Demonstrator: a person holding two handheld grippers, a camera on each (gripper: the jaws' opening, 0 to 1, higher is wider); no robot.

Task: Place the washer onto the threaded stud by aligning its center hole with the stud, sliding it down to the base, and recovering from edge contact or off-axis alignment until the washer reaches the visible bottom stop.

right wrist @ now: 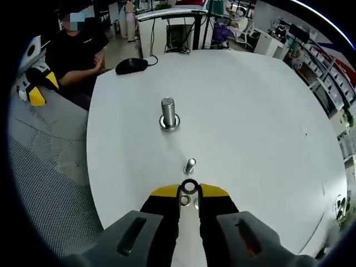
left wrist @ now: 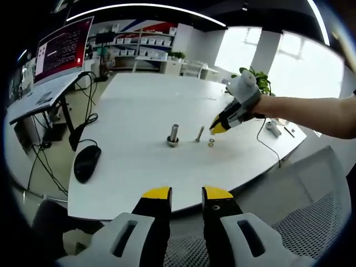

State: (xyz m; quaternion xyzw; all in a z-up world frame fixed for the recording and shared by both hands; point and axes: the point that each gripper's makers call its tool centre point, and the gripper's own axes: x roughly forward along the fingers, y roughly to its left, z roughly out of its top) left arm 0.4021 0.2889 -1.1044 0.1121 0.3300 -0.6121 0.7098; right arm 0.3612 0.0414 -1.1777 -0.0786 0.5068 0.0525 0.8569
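Right gripper (right wrist: 189, 192) jaws pinch a dark washer (right wrist: 189, 186) by its rim at the tips, hole facing the camera; left gripper (left wrist: 186, 193) jaws are slightly apart, empty, hanging back off the table (right wrist: 267, 100) edge. The small stud (right wrist: 189, 165) stands upright just past the tips at 12 o'clock w/ the big stud (right wrist: 168, 114) farther on at 11 — so the right gripper is far nearer. More washers (right wrist: 192, 201) lie under the tips.

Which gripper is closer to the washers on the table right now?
Right. The right gripper is over the washers, fingers around one; the left gripper hangs back at the table edge.
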